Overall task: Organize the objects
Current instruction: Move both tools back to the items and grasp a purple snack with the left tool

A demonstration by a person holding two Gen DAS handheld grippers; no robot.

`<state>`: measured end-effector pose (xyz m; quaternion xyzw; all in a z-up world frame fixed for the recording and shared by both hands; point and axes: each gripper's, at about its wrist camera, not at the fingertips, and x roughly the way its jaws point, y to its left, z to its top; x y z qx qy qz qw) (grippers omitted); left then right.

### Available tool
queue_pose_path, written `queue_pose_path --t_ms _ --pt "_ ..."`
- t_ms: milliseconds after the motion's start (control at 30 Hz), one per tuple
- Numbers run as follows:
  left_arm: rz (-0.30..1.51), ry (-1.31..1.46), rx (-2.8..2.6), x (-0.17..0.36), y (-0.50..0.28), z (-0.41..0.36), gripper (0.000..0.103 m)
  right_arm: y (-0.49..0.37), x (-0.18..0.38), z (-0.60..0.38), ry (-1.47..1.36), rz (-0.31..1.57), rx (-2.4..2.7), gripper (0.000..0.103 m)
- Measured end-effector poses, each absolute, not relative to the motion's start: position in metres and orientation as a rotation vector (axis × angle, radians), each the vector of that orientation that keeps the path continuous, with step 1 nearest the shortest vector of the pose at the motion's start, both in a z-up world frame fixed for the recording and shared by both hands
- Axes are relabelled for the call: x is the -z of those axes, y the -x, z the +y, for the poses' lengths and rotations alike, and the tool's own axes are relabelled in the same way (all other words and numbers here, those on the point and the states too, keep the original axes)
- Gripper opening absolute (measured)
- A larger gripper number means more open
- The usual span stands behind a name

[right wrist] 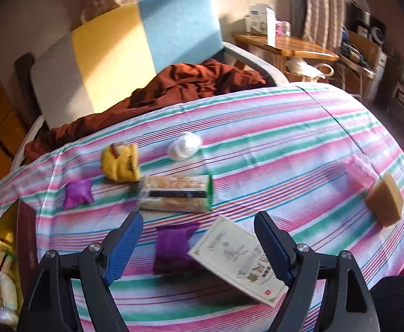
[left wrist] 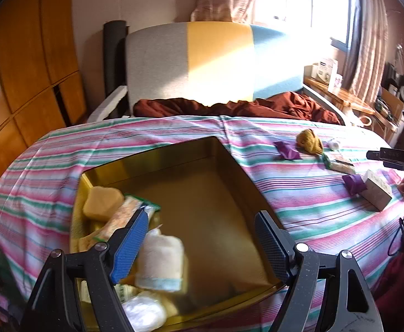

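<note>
Jaws of the left gripper (left wrist: 202, 238) stand apart with nothing pressed between them, hanging over the open gold metal tin (left wrist: 202, 193) that sits on the striped pink, green and white cloth (left wrist: 312, 221) covering the bed. Packed into the tin's left side are a pale cloth-like bundle (left wrist: 160, 260), a clear-wrapped white item (left wrist: 143, 312), a green-edged snack packet (left wrist: 124, 215) and a tan sponge-like block (left wrist: 102, 202); the rest of the tin floor is bare.

Jaws of the right gripper (right wrist: 199, 240) are likewise spread and empty, above a purple foil pouch (right wrist: 171, 246) and a cream printed box (right wrist: 237, 260) that touches it and lies tilted. Just beyond lies a clear cracker packet with a green end (right wrist: 174, 193). Farther left is a second purple pouch (right wrist: 77, 193), with a crumpled yellow bag (right wrist: 121, 163) beside it and a white round bundle (right wrist: 184, 145) behind. Well to the right, near the cloth's edge, sit a tan sponge block (right wrist: 384, 204) and a blurred pink item (right wrist: 359, 170). Past the cloth, a dark red blanket (right wrist: 190, 80) is heaped against a grey, yellow and blue headboard (right wrist: 135, 44).
</note>
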<state>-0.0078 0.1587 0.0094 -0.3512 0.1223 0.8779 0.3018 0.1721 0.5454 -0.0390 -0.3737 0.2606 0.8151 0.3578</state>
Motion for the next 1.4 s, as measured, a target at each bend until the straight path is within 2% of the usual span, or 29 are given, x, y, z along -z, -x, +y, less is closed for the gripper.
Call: queue_pose_path --t_ms 133,433,800,1100,1300,1367,1400 --pt "0.348 0.948 -2.268 -0.01 0.008 0.192 0.08 -0.198 0.05 0.572 0.879 0.921 -2.023 0.084" --pt "0.39 0.969 -2.128 -0.012 0.016 0.289 0.08 -0.211 0.046 0.576 0.802 1.006 -2.036 0.084" --pt "0.862 0.873 -1.953 0.03 0.062 0.412 0.08 -0.21 0.048 0.577 0.802 1.086 -2.079 0.084" --pt "1.026 0.857 -1.767 0.071 0.086 0.461 0.08 -0.206 0.052 0.579 0.827 1.122 -2.095 0.084" --pt "1.031 0.837 -1.722 0.083 0.095 0.476 0.08 -0.208 0.053 0.581 0.825 1.131 -2.083 0.084" --pt "1.014 0.849 -1.701 0.085 0.097 0.479 0.075 -0.208 0.054 0.582 0.827 1.132 -2.072 0.084" --pt "1.008 0.868 -1.693 0.087 0.098 0.481 0.064 -0.208 0.055 0.583 0.828 1.133 -2.067 0.084"
